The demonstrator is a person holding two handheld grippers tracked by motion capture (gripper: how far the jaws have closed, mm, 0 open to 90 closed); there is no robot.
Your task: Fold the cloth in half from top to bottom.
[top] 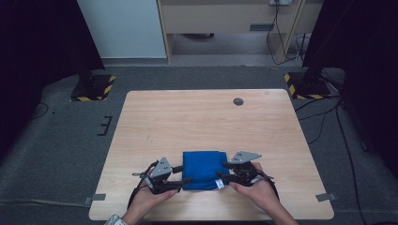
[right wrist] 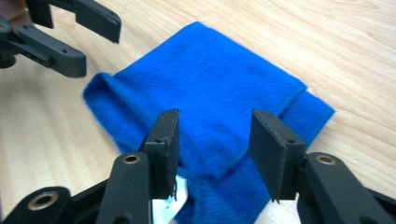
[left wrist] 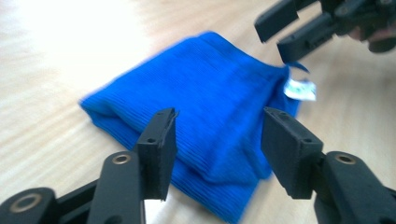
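Note:
A folded blue cloth [top: 202, 168] lies flat near the front edge of the wooden table [top: 202, 117], with a small white tag [top: 219, 184] at its front right corner. My left gripper [top: 183, 174] stands open at the cloth's left edge. In the left gripper view its jaws [left wrist: 217, 121] straddle the near corner of the cloth [left wrist: 205, 93] without closing on it. My right gripper [top: 222, 171] is open at the cloth's right edge. Its jaws [right wrist: 215, 121] hover over the cloth [right wrist: 210, 88], with the tag [right wrist: 168, 203] just below one jaw.
A round cable hole [top: 238, 101] sits at the table's far right. Two black stands with yellow-striped bases [top: 93, 86] [top: 305, 84] flank the far corners on the grey carpet. A wooden desk [top: 225, 18] stands behind.

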